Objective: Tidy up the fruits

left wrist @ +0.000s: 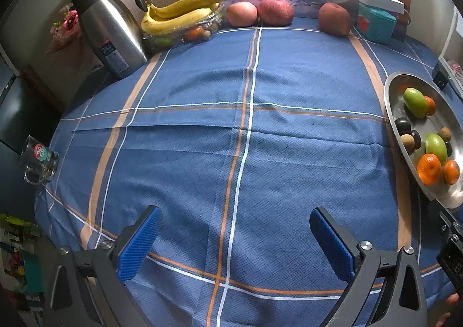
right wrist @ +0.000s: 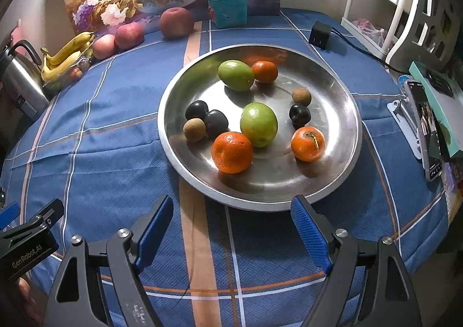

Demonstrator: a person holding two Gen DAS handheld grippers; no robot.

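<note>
A steel plate (right wrist: 341, 101) on the blue checked tablecloth holds two green fruits (right wrist: 258, 124), three oranges (right wrist: 231, 152), dark plums (right wrist: 215, 123) and small brown longans (right wrist: 301, 96). My right gripper (right wrist: 231, 205) is open and empty, just in front of the plate's near rim. My left gripper (left wrist: 235, 217) is open and empty over bare cloth; the plate (left wrist: 396, 90) lies at its right. Bananas (left wrist: 179, 13) on a clear tray of small fruits and three red apples (left wrist: 275, 11) sit at the table's far edge.
A steel thermos jug (left wrist: 110, 29) stands at the far left, a glass mug (left wrist: 39, 159) at the left edge. A teal box (right wrist: 228, 9), a black cube with cable (right wrist: 319, 35) and a phone on a stand (right wrist: 425, 124) are at the back and right.
</note>
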